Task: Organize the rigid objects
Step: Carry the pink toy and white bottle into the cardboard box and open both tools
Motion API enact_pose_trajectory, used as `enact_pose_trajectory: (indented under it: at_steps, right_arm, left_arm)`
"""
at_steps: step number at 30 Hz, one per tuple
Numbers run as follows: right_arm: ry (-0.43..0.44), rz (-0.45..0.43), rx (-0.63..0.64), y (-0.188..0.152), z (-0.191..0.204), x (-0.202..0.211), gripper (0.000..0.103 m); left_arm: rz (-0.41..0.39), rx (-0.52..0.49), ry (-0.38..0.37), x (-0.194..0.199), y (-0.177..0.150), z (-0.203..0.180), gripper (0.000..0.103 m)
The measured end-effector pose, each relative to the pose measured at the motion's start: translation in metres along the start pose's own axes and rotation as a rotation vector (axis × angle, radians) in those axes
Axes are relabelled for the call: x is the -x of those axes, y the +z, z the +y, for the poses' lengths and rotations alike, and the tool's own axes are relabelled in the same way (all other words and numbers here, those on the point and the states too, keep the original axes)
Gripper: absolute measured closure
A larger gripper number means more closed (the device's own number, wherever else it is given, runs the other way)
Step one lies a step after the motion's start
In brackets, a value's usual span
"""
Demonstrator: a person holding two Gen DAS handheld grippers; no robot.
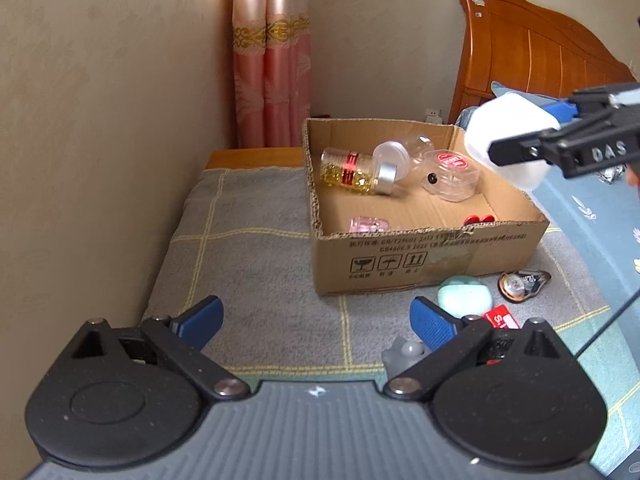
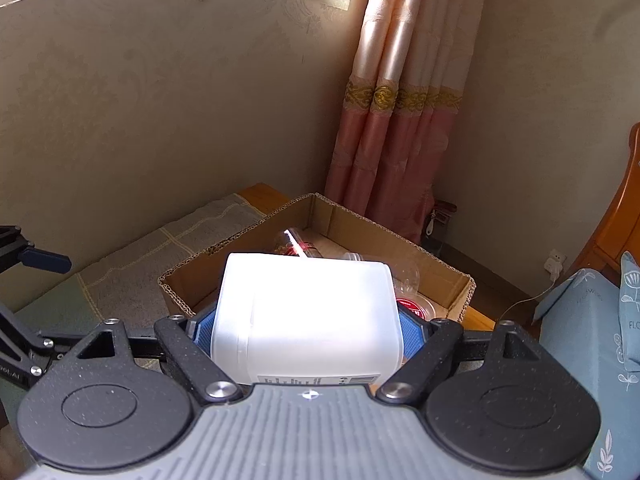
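White bottle (image 2: 308, 316) in right tongs (image 2: 308, 330) above cardboard box (image 1: 432, 256) rim.

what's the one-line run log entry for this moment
right hand-held gripper: shut on white bottle, over cardboard box | left hand-held gripper: open, empty | step: drop pending

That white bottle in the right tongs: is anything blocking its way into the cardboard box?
Nothing visible does. The white bottle hangs over the open-topped cardboard box, whose right side has bare floor beside the round clear container.
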State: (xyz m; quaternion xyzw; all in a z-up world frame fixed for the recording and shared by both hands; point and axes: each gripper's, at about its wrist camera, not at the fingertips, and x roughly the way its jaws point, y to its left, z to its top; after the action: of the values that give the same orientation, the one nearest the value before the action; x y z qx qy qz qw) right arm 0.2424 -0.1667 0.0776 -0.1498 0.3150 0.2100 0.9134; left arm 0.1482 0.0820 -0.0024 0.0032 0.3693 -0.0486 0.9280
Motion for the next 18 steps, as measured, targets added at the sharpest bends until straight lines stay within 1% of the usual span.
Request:
enact_pose_trajectory:
  at_steps: [6, 11, 13, 15, 18]
  right_arm:
    - [-0.006, 0.042, -0.012, 0.011, -0.001, -0.03, 0.016]
    - [-0.006, 0.054, -0.077, 0.016, -0.01, -0.054, 0.016]
    - [-0.014, 0.057, -0.097, 0.015, -0.013, -0.063, 0.012]
    - [-0.031, 0.083, -0.124, 0.011, -0.014, -0.071, 0.001]
    - [-0.012, 0.104, -0.142, 0.001, -0.011, -0.07, 0.0]
  left_arm:
    - [-0.007, 0.027, 0.015, 0.006, -0.008, 0.006, 0.004]
    - [-0.009, 0.05, 0.033, 0.01, -0.011, 0.011, 0.004]
    - [-0.01, 0.054, 0.032, 0.011, -0.011, 0.012, 0.004]
    - [-0.009, 0.047, 0.03, 0.011, -0.011, 0.011, 0.004]
    - [-0.005, 0.035, 0.032, 0.011, -0.012, 0.009, 0.004]
